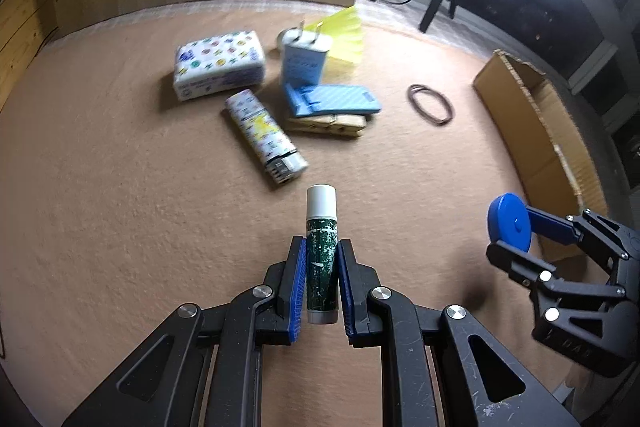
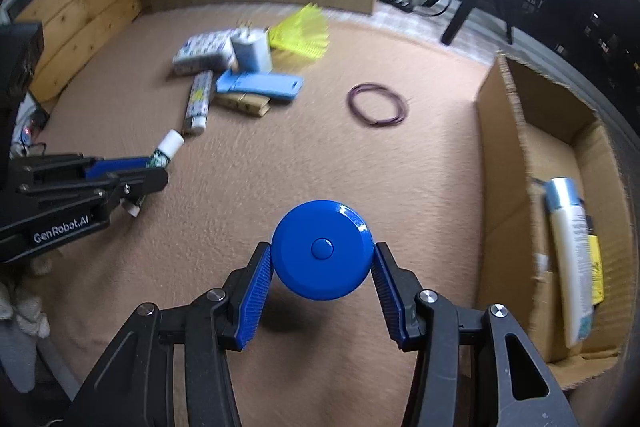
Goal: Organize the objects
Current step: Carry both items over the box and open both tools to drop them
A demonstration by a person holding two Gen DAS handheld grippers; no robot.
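Observation:
My left gripper (image 1: 322, 242) is shut on a green lip balm tube with a white cap (image 1: 321, 203), held upright a little above the tan mat; the same tube (image 2: 170, 143) shows at the left in the right wrist view. My right gripper (image 2: 322, 247) is shut on a round blue disc with a centre button (image 2: 320, 223), its pads pressing on both sides, and the disc's shadow falls on the mat below. In the left wrist view that blue disc (image 1: 510, 223) hangs at the right, next to the open cardboard box (image 1: 532, 131).
At the back of the mat lie a patterned tissue pack (image 1: 219, 65), a patterned lighter (image 1: 260, 131), a white plug (image 1: 304, 61), a blue flat case (image 1: 336, 99) on wooden clothespins (image 1: 328, 126), a yellow fan-shaped item (image 1: 346, 35) and a rubber band loop (image 1: 431, 104). The cardboard box (image 2: 504, 155) holds a white bottle (image 2: 570, 259).

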